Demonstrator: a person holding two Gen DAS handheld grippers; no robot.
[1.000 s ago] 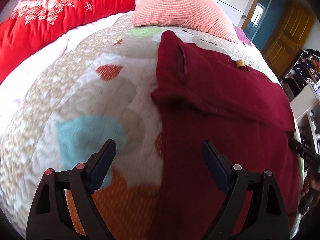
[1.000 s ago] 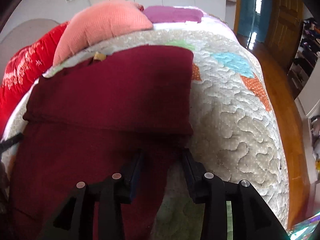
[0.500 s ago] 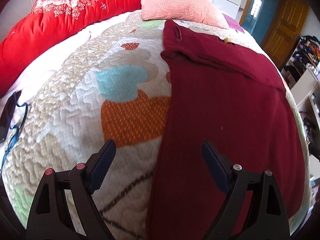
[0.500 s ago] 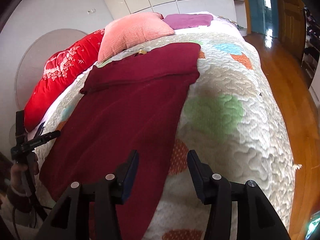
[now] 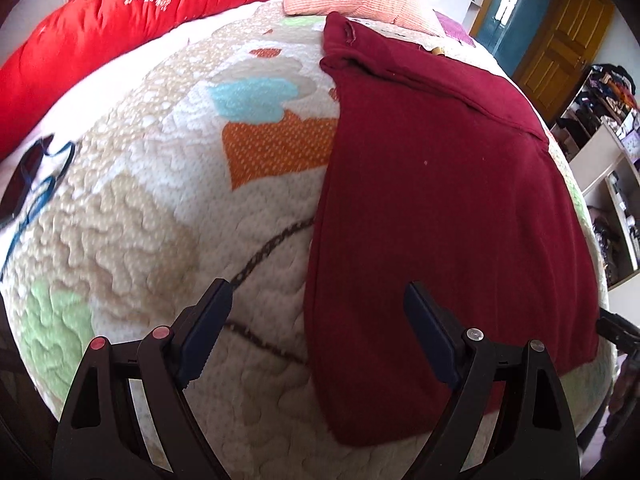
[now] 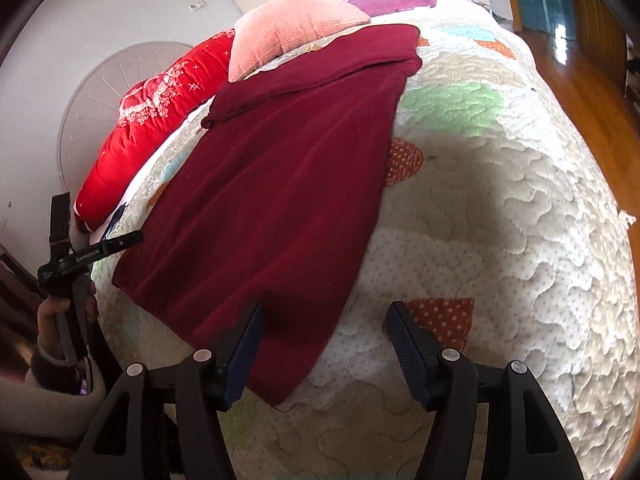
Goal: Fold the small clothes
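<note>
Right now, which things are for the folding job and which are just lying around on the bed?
For the job:
dark red garment, top part already folded over
left gripper, open
right gripper, open

Just lying about:
quilt under the garment
pink pillow
red duvet
purple cloth
glasses with a blue strap

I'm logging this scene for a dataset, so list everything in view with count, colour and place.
garment: one, dark red, flat on the quilt, far end folded over
quilt: one, cream with coloured patches, covering the bed
pillow: one, pink, at the bed's head
duvet: one, red with white pattern, along the far left
towel: one, purple, behind the pillow
left hand-held gripper: open, over the garment's near left edge
right hand-held gripper: open, over the near right corner
</note>
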